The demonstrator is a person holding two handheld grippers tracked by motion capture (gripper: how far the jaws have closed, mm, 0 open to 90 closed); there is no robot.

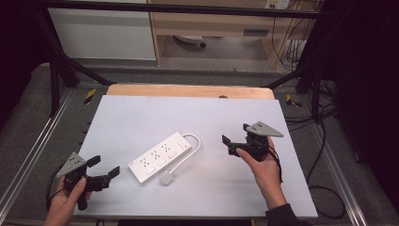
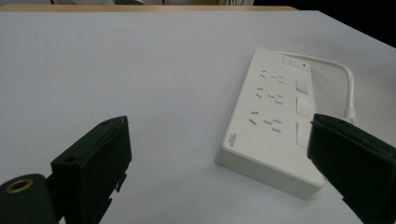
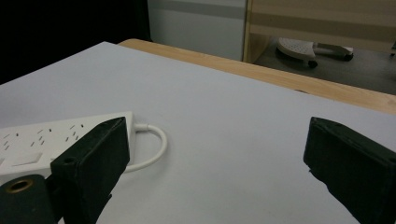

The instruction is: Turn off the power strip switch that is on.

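A white power strip [image 1: 160, 157] lies flat at the middle of the white tabletop [image 1: 141, 117], angled from near left to far right. Its white cable [image 1: 194, 143] loops round to a plug [image 1: 167, 178] beside it. My left gripper [image 1: 104, 166] hovers open at the front left, a short way from the strip's near end, with nothing between its fingers. In the left gripper view the strip [image 2: 271, 121] sits ahead to the right of the open left gripper [image 2: 219, 123]. My right gripper [image 1: 235, 133] is open and holds nothing, right of the cable loop. The right gripper view shows the strip [image 3: 42, 140] and cable [image 3: 156, 144] at left.
A wooden table edge [image 1: 188, 90] shows beyond the white surface. Black frame bars [image 1: 61, 61] and floor cables [image 1: 320, 179] surround the table. A cabinet [image 1: 103, 33] and shelf unit stand behind.
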